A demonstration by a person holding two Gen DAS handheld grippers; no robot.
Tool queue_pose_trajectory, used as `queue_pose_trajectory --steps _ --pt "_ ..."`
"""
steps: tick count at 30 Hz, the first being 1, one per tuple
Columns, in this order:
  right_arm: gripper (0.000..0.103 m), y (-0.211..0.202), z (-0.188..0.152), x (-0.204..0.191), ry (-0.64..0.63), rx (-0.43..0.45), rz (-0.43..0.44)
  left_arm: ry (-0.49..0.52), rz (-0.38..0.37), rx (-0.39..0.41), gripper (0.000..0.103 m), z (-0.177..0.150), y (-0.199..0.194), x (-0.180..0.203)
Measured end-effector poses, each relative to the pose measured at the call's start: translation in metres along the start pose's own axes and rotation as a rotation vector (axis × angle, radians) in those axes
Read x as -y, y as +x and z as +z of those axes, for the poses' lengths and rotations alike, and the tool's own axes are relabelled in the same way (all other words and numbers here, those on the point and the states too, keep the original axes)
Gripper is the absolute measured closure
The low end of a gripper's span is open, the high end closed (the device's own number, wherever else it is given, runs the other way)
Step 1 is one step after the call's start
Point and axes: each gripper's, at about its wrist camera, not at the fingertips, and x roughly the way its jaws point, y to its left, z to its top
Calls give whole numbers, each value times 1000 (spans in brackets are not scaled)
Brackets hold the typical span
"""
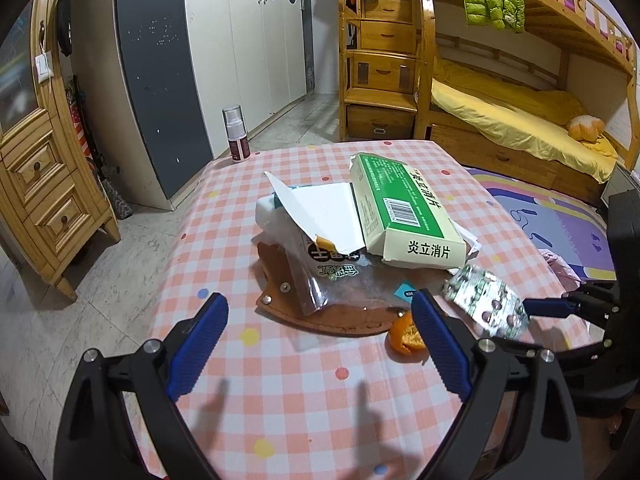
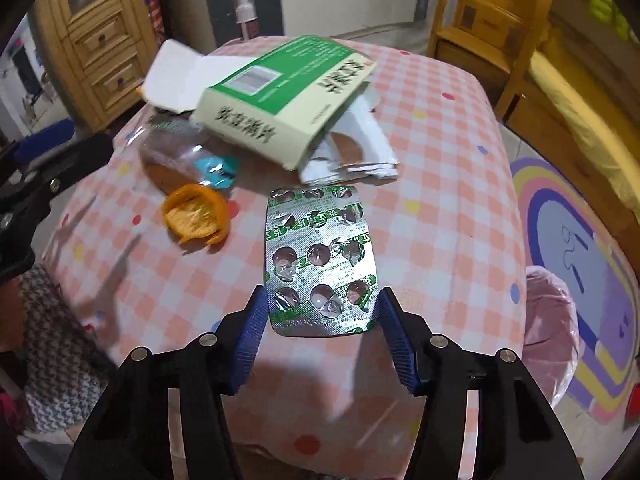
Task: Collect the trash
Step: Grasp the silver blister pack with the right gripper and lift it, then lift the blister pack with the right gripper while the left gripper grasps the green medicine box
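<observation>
Left gripper (image 1: 320, 312) gapes wide, empty, above the checked tablecloth (image 1: 280, 400). Only its view shows the leather pad (image 1: 320, 316) under the clear wrapper (image 1: 320, 276). Orange peel (image 2: 196, 216) lies left of the blister pack (image 2: 320, 260), behind them the green medicine box (image 2: 280, 92). Right gripper (image 2: 320, 320) clamps the pack's near edges, lifted off the cloth. Pink-lined bin (image 2: 552, 312) is cut off right of the table.
</observation>
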Motion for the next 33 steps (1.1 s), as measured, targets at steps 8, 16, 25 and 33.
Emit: queue_pose_trajectory --steps 8,16,25,33 --pt "48 -63 -28 1 92 98 -48 3 -59 21 13 -4 -6 11" --pt "47 -94 -27 56 237 235 -122 130 -6 33 7 20 17 67" --pt "47 -85 -25 84 305 248 -96 176 70 -90 7 48 76 100" --pt "47 -83 -27 88 319 249 -87 151 51 -157 24 52 97 88"
